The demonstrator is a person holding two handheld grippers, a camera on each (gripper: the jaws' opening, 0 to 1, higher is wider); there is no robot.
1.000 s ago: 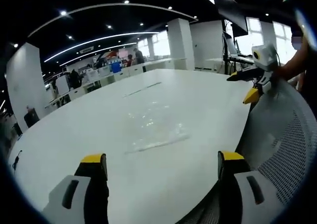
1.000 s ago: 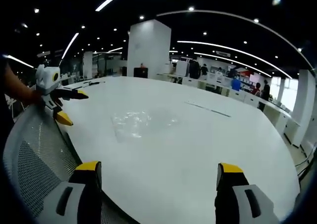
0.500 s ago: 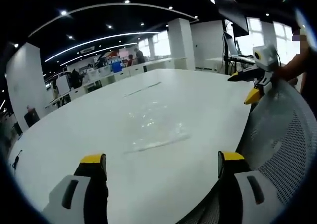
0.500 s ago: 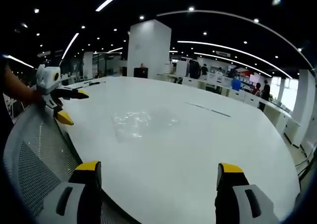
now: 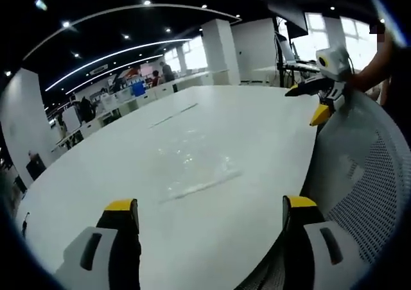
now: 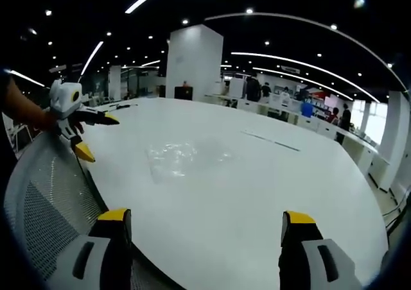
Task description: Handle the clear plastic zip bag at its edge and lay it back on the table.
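Note:
A clear plastic zip bag (image 5: 192,165) lies flat and crinkled on the white table (image 5: 115,174); the right gripper view has the same bag (image 6: 176,158) on the table (image 6: 257,194). My left gripper (image 5: 209,216) is held open above the near table edge, short of the bag, with nothing between its yellow-tipped jaws. My right gripper (image 6: 204,227) is also open and empty, back from the bag. The right gripper (image 5: 316,101) enters the left gripper view at the right, open; the left gripper (image 6: 90,133) enters the right gripper view at the left, open.
A grey mesh chair back (image 5: 366,181) rises beside the table edge, and is the chair back (image 6: 45,194) at lower left in the right gripper view. A white pillar (image 6: 192,62) and desks with people stand beyond the table. A seam (image 6: 270,141) crosses the tabletop.
The left gripper view has tilted slightly, so the scene sits a little higher and further left. In the right gripper view the left gripper has lifted a bit. The bag lies unmoved.

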